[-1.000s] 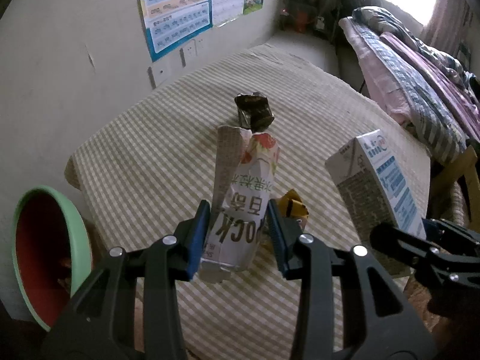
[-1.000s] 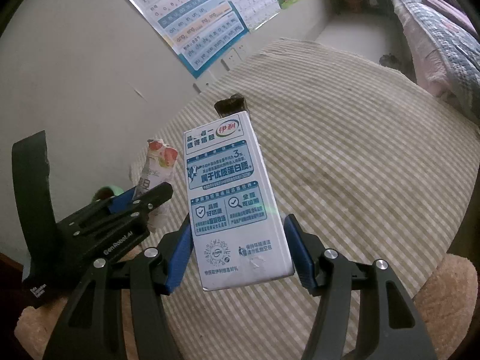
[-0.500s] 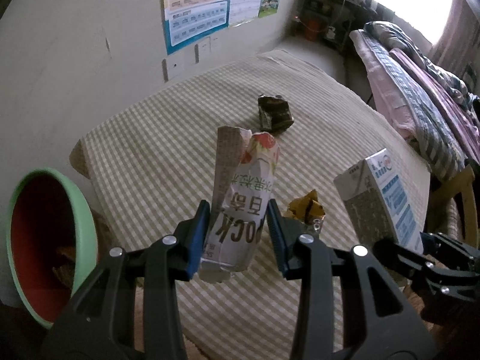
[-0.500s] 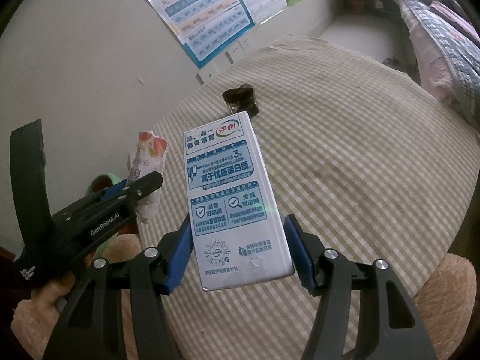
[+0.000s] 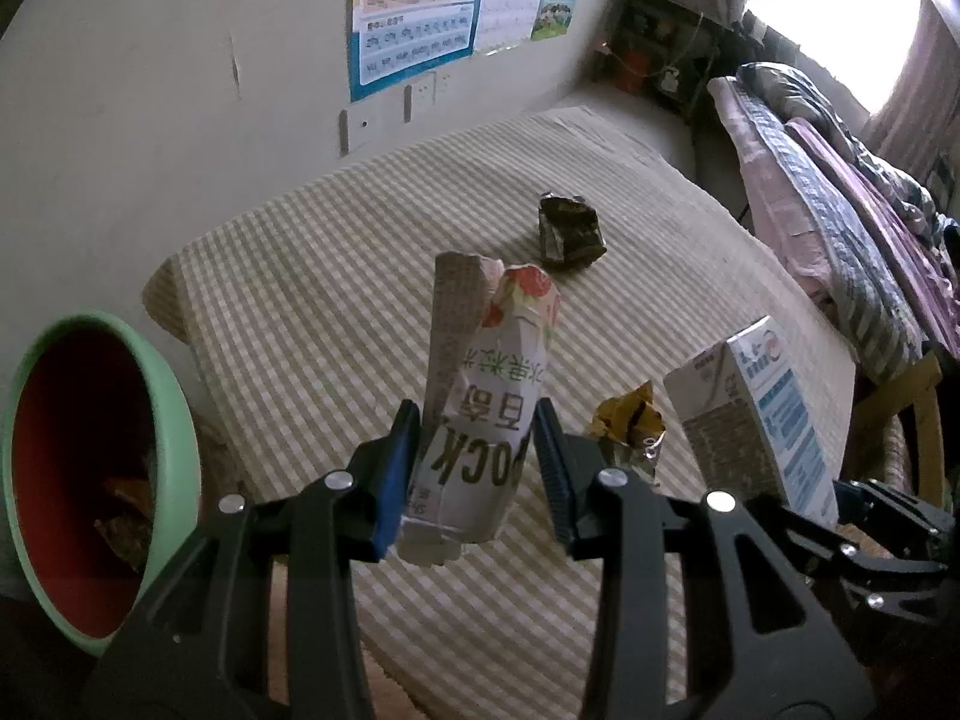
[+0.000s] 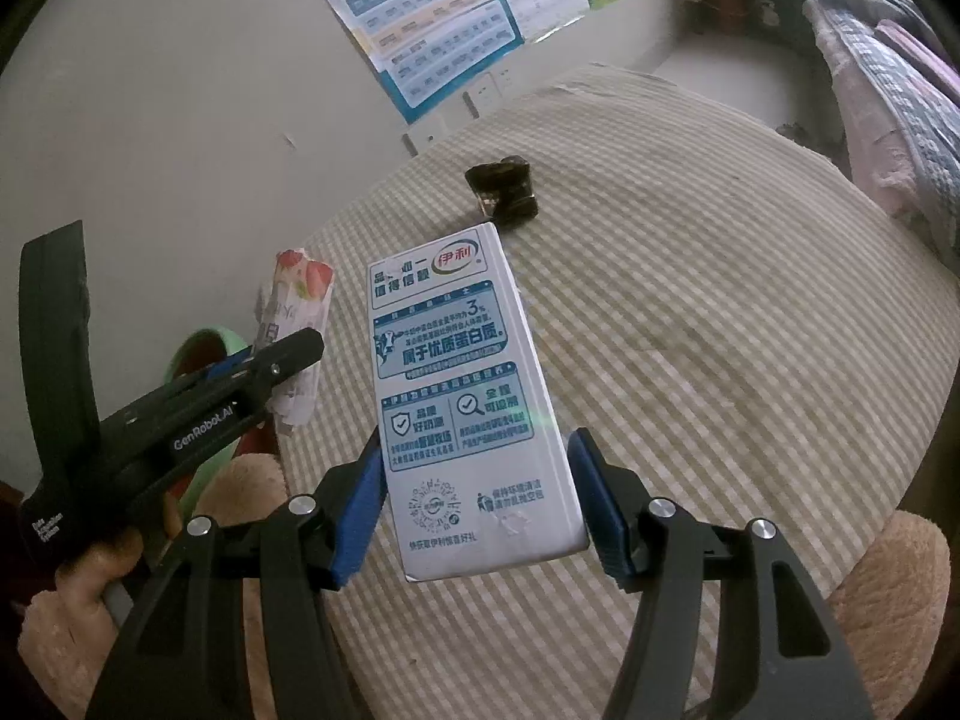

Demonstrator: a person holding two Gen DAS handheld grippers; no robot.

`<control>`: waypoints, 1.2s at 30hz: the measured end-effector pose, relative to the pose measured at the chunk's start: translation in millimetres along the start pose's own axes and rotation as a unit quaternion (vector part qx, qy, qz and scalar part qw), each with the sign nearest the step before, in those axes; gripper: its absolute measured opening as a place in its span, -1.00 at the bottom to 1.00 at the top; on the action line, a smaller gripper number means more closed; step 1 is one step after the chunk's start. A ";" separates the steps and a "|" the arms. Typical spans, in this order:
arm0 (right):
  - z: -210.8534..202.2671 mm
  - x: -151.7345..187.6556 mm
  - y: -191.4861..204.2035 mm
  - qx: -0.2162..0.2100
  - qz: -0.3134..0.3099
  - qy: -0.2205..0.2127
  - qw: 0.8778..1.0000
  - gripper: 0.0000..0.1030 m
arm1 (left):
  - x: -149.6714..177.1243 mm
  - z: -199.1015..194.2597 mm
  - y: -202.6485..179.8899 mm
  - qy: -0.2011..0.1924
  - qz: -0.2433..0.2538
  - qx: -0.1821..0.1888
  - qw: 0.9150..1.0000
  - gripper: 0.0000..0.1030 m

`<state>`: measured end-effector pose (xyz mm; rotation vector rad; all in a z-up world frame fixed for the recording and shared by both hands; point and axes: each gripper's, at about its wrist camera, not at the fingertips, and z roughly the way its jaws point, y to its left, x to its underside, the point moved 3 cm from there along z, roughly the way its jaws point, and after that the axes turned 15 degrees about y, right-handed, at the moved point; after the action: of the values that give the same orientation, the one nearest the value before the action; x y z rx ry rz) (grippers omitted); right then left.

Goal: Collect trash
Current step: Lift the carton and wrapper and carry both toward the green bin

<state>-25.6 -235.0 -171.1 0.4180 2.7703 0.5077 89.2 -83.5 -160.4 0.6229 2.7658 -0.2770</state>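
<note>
Nearest, the left gripper [image 5: 477,468] has its jaws clenched on a crumpled white snack box [image 5: 486,408] with red fruit printed at its top, held up above the near edge of the table [image 5: 336,324]. To its right the right gripper [image 6: 480,510] grips a white and blue milk carton [image 6: 462,396] by its lower end, the blue pads pressed against both sides, the carton tilted and lifted clear of the checked cloth.

Low on the left, beside the table's near left corner, stands a green bin [image 5: 174,414] with a red inside; some brownish scraps [image 5: 123,516] lie at its bottom, too dim to name. The bin's mouth faces the held snack box, and nothing lies between them.

On the table just beyond the left gripper's right finger sits a crumpled yellow wrapper [image 5: 630,426], between the two held cartons. Farther off, near the table's middle, lies a dark crumpled wrapper [image 5: 567,228], well apart from the rest.

Beyond the table, posters [image 5: 420,6] hang on the far wall, and a bed [image 5: 840,204] with striped bedding runs along the right under a bright window.
</note>
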 end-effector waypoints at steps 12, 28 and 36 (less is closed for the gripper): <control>2.3 -1.8 19.2 0.008 -0.021 0.000 1.000 0.12 | 2.7 -10.2 25.7 -0.015 -0.027 -0.002 1.000 -0.27; 3.2 -1.4 40.1 0.019 -0.042 0.001 0.999 0.12 | 10.4 -27.1 50.9 -0.037 -0.052 0.000 0.998 -0.27; -4.0 -6.2 61.2 0.018 -0.068 -0.010 0.997 0.12 | 19.1 -54.0 73.4 -0.064 -0.069 -0.026 0.995 -0.27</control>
<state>-7.3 -183.5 -142.7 0.2383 2.7681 0.4202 92.4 2.4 -124.8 0.3865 2.6860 -0.2635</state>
